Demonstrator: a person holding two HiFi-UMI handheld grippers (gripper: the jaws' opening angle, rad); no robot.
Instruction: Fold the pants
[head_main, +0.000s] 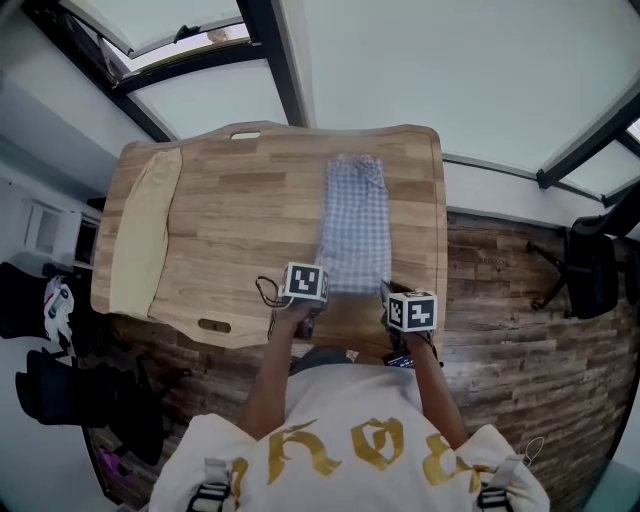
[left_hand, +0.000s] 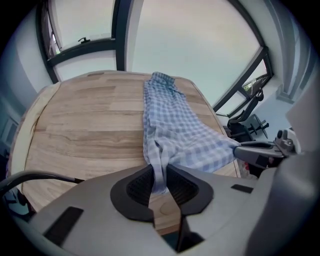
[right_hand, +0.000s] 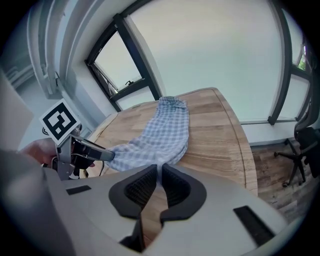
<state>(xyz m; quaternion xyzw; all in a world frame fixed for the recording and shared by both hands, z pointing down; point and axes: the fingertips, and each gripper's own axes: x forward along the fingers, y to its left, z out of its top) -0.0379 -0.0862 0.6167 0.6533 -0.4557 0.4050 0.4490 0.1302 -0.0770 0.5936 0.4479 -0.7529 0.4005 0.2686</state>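
Blue-and-white checked pants (head_main: 354, 228) lie lengthwise on the wooden table (head_main: 240, 200), folded into a narrow strip with the far end near the table's back edge. My left gripper (head_main: 303, 300) is shut on the near left corner of the pants (left_hand: 170, 130); cloth runs between its pads (left_hand: 159, 180). My right gripper (head_main: 397, 305) is shut on the near right corner of the pants (right_hand: 160, 132), with the fabric pinched thin between its jaws. Both grippers sit at the table's near edge, side by side. The near hem is lifted a little off the wood.
A pale yellow cloth (head_main: 138, 230) lies along the table's left end. A black office chair (head_main: 590, 270) stands on the floor to the right. Dark bags and gear (head_main: 60, 380) sit on the floor at the left. Windows run behind the table.
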